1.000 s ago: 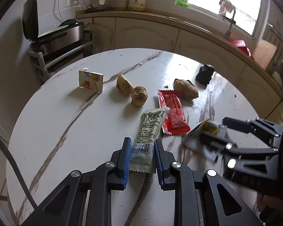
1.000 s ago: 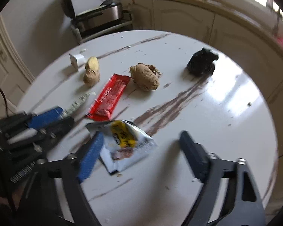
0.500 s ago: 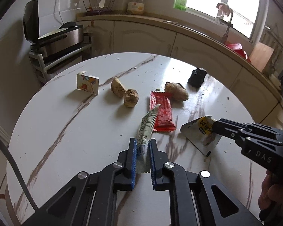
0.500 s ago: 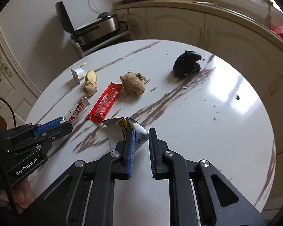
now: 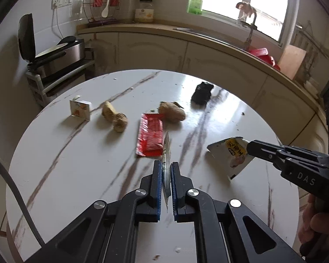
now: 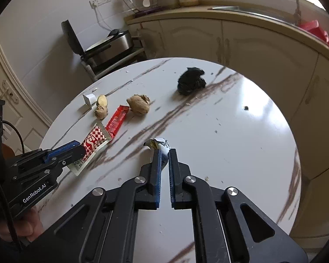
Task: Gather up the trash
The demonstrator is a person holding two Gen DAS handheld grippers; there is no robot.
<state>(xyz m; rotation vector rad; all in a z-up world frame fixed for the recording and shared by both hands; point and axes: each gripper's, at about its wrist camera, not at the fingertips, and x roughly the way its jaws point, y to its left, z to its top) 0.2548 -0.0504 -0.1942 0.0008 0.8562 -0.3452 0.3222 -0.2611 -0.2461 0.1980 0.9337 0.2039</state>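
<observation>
Above the round white marble-veined worktop, in the left wrist view, the left gripper is pinching the near end of a thin red-and-white checked snack wrapper, its jaws closed on the film. That wrapper is hanging edge-on just in front of the flat red foil wrapper, which is lying on the worktop. To the right of the red wrapper, the right gripper is clamping a crumpled white-and-yellow snack packet.

Over the same worktop in the right wrist view, the right gripper is squeezing that packet, with the left gripper holding the checked wrapper beside the red wrapper. Both pieces look feather-light, limp and slick, so pinching well in from an edge seems safest.
</observation>
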